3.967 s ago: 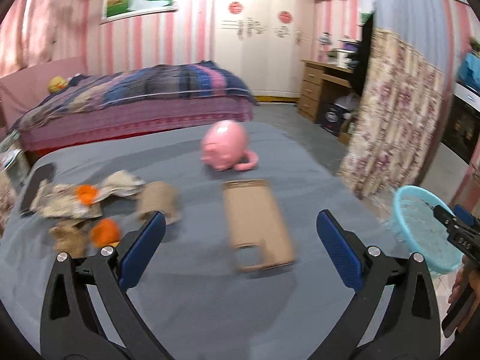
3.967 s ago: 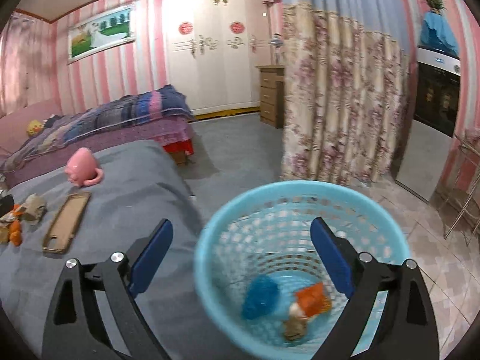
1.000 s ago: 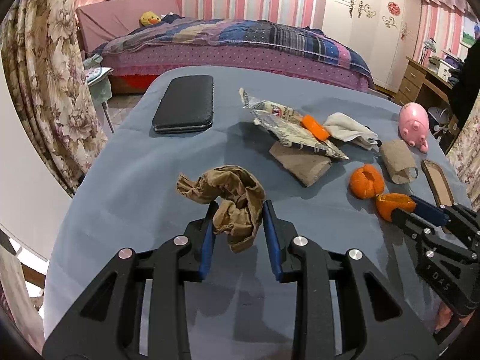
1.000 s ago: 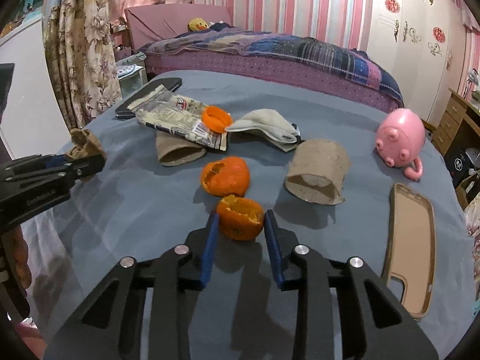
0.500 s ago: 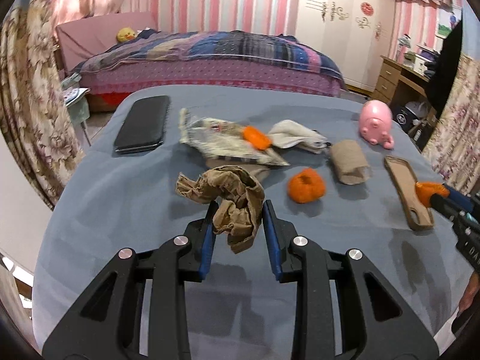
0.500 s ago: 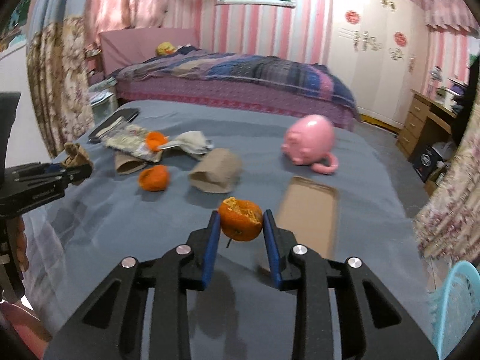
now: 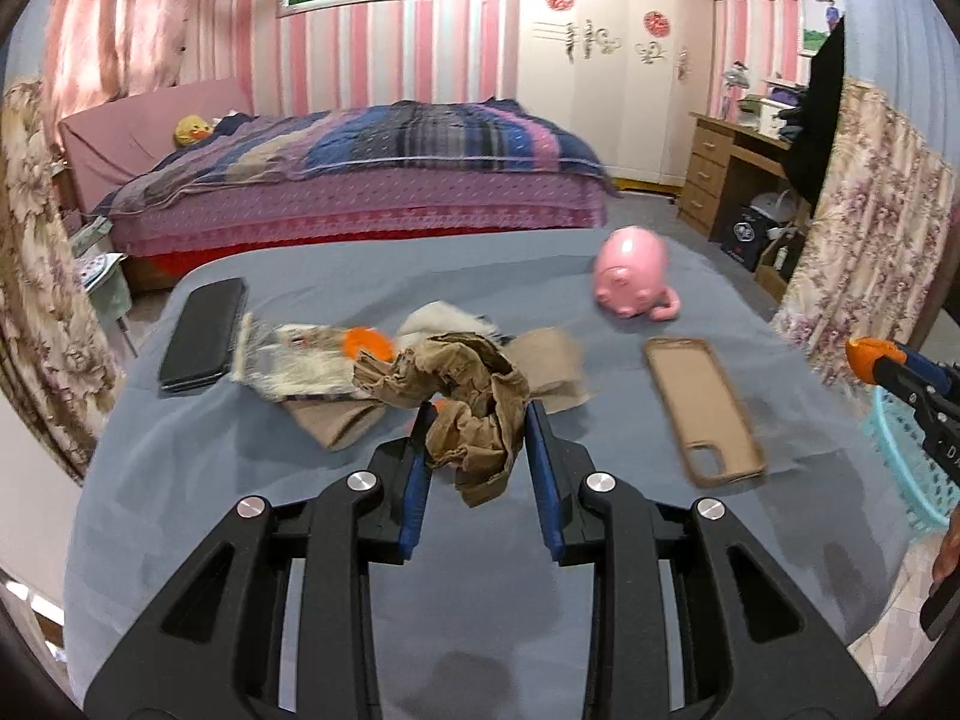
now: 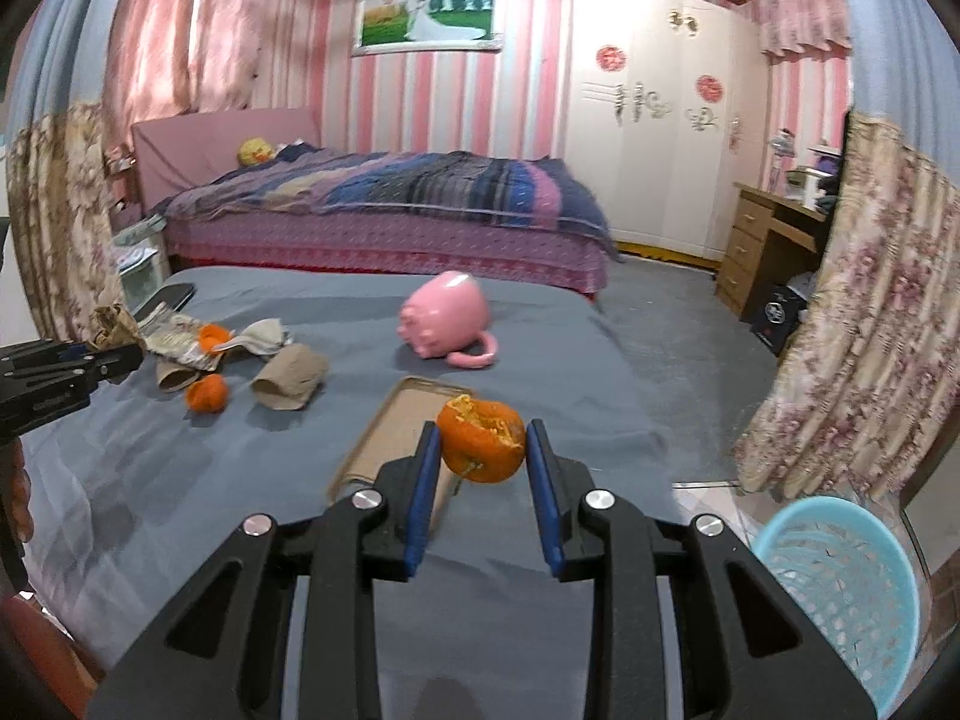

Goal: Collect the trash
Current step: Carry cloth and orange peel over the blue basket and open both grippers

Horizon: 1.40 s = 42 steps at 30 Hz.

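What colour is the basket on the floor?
Light blue. The basket shows best in the right wrist view.

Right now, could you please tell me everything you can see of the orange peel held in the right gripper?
The orange peel is a hollowed, cup-like piece of mandarin skin: glossy orange outside, with a torn, ragged rim and pale pith showing at its open top. It is clamped between the blue pads of the right gripper, one pad on each side, and touches nothing else. It hangs above the grey table, in front of the tan phone case.
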Motion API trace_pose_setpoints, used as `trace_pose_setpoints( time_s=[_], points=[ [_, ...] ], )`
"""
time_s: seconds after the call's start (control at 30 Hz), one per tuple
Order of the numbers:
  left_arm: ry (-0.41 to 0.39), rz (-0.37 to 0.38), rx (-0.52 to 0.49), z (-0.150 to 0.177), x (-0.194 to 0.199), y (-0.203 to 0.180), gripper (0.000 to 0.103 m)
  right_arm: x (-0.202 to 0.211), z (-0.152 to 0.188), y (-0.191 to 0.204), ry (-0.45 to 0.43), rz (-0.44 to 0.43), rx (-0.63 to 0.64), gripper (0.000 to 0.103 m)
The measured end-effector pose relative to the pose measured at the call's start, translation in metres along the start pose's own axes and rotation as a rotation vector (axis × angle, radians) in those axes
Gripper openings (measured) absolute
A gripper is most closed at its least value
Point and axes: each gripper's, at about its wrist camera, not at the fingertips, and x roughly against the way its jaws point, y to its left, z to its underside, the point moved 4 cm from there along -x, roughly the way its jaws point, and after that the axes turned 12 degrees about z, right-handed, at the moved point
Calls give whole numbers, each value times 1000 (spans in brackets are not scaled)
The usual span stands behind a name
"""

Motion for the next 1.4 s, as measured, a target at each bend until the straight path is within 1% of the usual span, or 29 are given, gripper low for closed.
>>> trace_pose_setpoints(
  time_s=[0.07, 0.23, 0.27, 0.37, 0.57, 0.67, 0.77, 0.93, 1.03, 1.17, 1.4],
  points=[
    [0, 23, -2, -1, -1, -12, 29, 3, 3, -17, 1, 23, -16, 30],
    [6, 61, -73, -3, -8, -60, 29, 12, 13, -62, 0, 87, -56, 30],
    [4, 69, -84, -3, -9, -68, 29, 15, 16, -77, -1, 108, -67, 30],
    [-5, 110, -116, -3, -13, -96, 29, 20, 22, -104, -3, 153, -89, 30],
    [11, 189, -181, -4, -29, -162, 29, 31, 37, -160, 1, 238, -157, 30],
    [17, 229, -203, -3, -36, -187, 29, 36, 47, -184, 13, 279, -179, 30],
    [35, 293, -222, 3, -49, -220, 29, 42, 58, -209, 29, 323, -213, 30],
    [69, 388, -256, 16, -72, -266, 29, 45, 81, -240, 66, 375, -257, 30],
    [100, 436, -280, 24, -84, -290, 29, 43, 95, -251, 83, 395, -280, 30],
    [124, 481, -298, 30, -96, -310, 29, 41, 109, -264, 96, 410, -319, 30],
    [147, 545, -354, 39, -110, -356, 29, 34, 128, -284, 120, 431, -365, 30]
  ],
)
